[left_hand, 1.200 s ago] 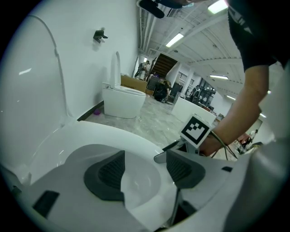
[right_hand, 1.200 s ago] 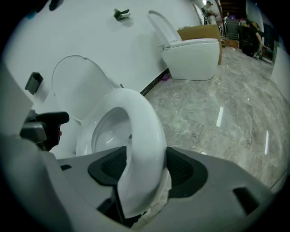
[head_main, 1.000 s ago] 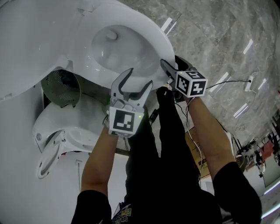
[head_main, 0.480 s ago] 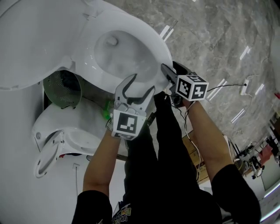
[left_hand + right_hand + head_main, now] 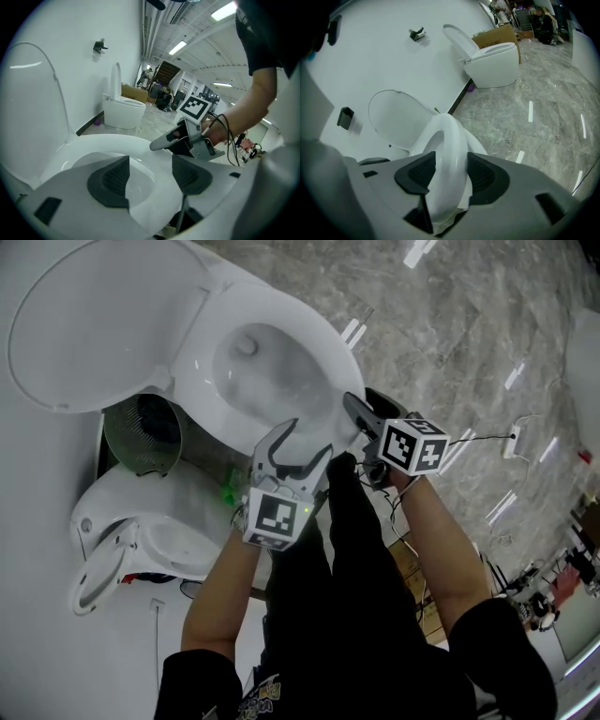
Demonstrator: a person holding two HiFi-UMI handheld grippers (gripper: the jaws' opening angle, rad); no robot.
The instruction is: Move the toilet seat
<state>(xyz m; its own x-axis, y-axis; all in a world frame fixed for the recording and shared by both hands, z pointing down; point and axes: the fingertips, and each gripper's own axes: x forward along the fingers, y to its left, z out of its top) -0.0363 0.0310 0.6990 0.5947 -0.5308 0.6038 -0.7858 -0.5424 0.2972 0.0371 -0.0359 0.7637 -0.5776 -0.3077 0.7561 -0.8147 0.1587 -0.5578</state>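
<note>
Now right claw closing on toilet seat front rim

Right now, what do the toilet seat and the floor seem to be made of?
The seat looks like glossy white plastic, perhaps ceramic: smooth, with soft highlights along its curve. The floor looks like polished grey marble or marble-look tile: pale veins, and streaks of mirrored ceiling light.
</note>
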